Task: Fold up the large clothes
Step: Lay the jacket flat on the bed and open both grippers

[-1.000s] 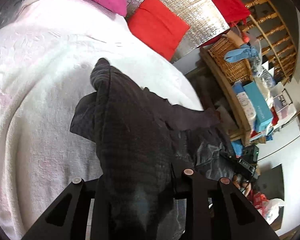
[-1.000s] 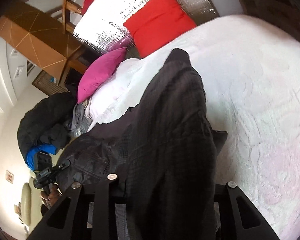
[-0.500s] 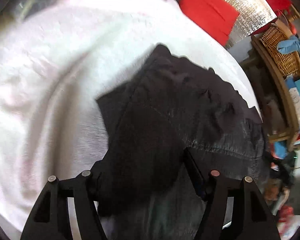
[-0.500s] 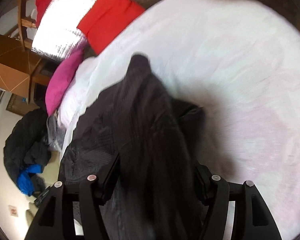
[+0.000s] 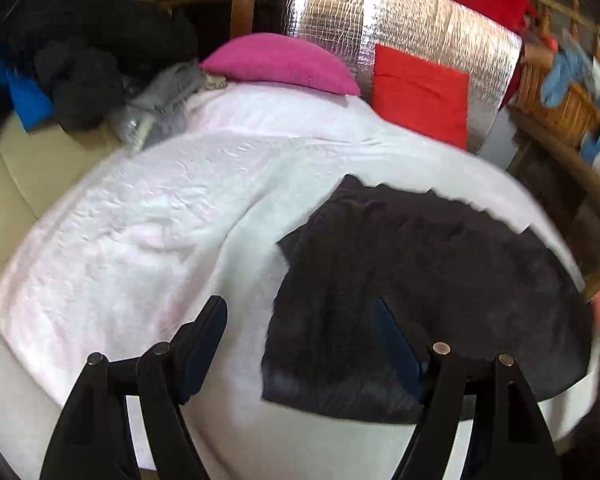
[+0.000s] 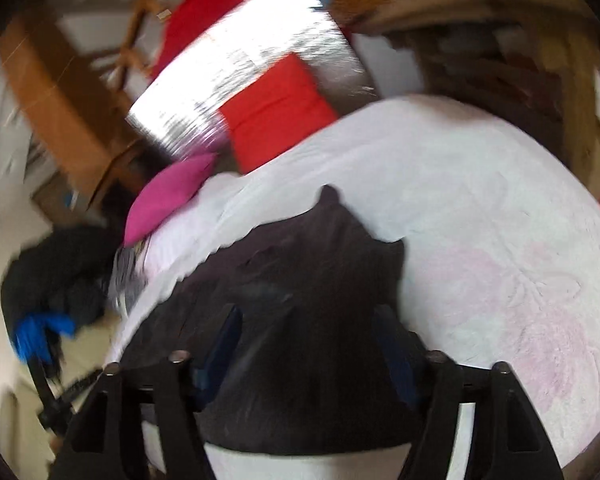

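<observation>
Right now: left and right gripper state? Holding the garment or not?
Left gripper: open, holding nothing; dark garment lies flat on the white bedspread.
Right gripper: open above the garment, not clamped on it.

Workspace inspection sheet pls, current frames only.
Surface: white bedspread, wrinkled.
Job's things: dark garment lying folded flat on the bed.
Clutter: pink cushion, red cushion, dark clothes pile beside the bed.
Grippers: left gripper open, holding nothing; right gripper open over the garment.
Cables: nothing seen.
Surroundings: silver foil panel, wicker basket; right view blurred.
</observation>
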